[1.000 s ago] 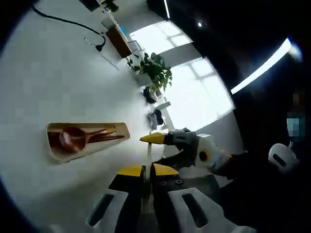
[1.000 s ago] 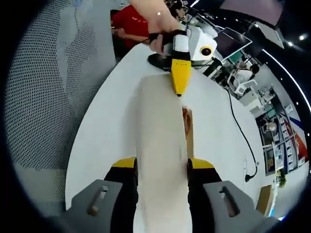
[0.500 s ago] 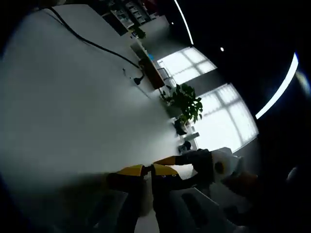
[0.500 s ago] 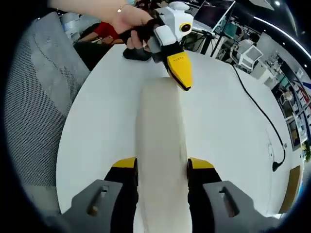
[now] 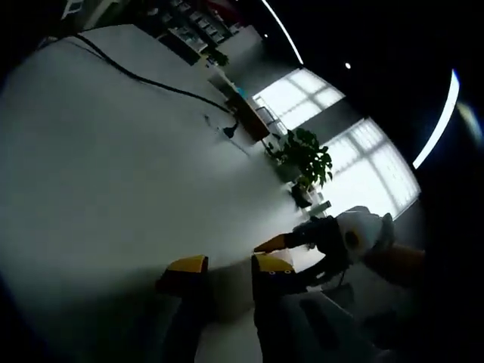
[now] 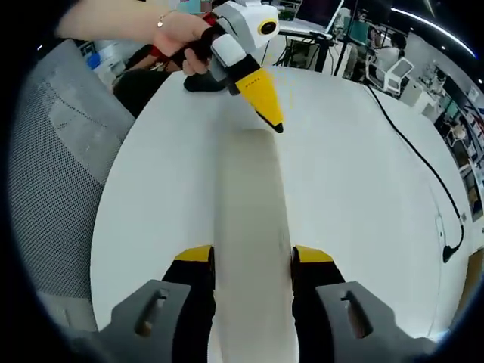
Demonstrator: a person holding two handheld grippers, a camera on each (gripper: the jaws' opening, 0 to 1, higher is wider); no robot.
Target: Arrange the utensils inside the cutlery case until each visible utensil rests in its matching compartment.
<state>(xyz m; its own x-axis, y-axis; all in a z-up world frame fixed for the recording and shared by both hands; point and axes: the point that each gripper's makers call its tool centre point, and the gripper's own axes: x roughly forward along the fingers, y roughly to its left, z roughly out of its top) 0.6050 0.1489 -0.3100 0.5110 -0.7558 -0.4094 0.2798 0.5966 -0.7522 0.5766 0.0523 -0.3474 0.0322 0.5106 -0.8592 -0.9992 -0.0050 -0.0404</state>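
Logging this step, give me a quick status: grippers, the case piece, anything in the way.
Right gripper shut on long pale case piece. Left gripper at its far end, jaws parted. White table; black cable off to the side.

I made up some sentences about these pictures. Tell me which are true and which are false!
1. The right hand-held gripper grips a long pale wooden lid. True.
2. A black cable lies on the round white table. True.
3. The left hand-held gripper has bright blue tips. False: they are yellow.
4. A red ball sits on the table. False: nothing like that is there.
5. A leafy green potted plant stands by the bright windows. True.
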